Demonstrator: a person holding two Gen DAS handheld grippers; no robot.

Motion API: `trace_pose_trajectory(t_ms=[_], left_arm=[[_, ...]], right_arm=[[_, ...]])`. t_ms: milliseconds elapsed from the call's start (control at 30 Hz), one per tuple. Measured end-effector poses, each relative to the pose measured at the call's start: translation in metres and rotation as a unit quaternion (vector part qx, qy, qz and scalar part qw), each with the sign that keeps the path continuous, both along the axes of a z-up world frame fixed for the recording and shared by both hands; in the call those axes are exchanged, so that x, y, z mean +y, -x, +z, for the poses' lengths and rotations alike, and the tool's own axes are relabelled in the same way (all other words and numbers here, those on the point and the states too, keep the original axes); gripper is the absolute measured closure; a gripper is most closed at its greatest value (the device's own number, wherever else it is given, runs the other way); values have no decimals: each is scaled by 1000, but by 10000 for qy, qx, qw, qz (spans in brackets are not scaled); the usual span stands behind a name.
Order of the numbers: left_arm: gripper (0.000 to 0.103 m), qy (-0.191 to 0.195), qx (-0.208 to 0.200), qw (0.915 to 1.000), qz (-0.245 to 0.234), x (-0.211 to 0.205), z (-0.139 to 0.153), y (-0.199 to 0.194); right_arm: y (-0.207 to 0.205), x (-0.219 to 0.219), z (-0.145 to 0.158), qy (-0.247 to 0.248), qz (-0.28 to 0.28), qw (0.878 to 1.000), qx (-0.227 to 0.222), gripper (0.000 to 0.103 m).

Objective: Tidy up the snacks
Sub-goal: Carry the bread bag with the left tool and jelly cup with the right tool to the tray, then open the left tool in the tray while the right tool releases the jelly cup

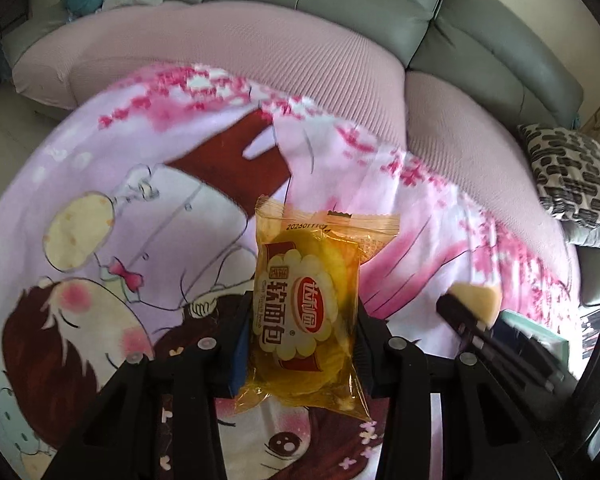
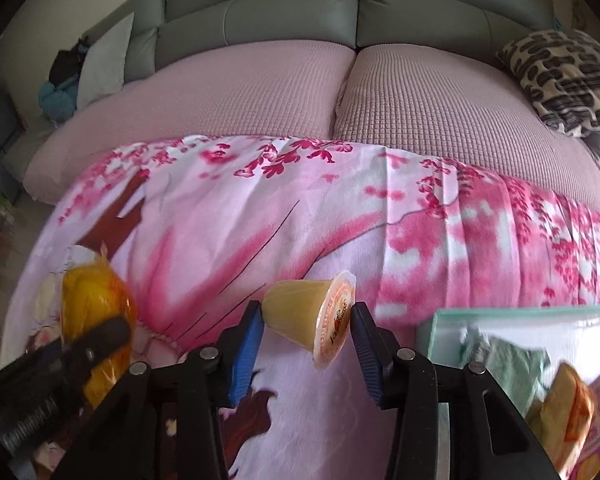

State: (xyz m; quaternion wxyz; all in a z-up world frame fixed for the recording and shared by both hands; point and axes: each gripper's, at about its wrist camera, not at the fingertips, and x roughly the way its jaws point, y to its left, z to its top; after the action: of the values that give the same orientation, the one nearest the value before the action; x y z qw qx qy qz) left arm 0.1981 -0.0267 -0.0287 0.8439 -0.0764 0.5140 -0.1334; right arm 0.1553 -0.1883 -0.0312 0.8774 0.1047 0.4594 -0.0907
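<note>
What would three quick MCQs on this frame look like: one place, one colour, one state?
1. Where is the mint-green box in the right wrist view?
A. lower right, on the blanket
B. on the sofa back
C. far left

2. What colour are the pads on the right gripper fingers?
A. red
B. blue
C. white

3. What is the left gripper doing?
A. open above nothing
B. shut on the bread packet
C. shut on the jelly cup

Answers:
1 A: its rim sits at lower right on the pink blanket.
2 B: both pads show blue.
3 B: the packet is pinched between its fingers; the cup is in the right gripper.
</note>
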Motion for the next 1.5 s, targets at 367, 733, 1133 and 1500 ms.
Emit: trace_pose_trajectory(t_ms=[367, 733, 1133, 1500], left_arm=[[59, 166, -610, 9979, -172, 0, 52, 28], [59, 103, -936, 9905, -997, -42, 72, 85], [59, -100, -952, 9652, -2433, -116, 59, 163], [59, -491, -729, 9460, -3122, -163, 29, 199]], right_arm=[[61, 4, 39, -202, -192, 9991, -322, 56], [148, -18, 69, -185, -751, 9953, -583, 55], [253, -94, 57, -382, -2049, 9765, -554, 55], [272, -134, 22, -767, -2416, 9671, -191, 55]])
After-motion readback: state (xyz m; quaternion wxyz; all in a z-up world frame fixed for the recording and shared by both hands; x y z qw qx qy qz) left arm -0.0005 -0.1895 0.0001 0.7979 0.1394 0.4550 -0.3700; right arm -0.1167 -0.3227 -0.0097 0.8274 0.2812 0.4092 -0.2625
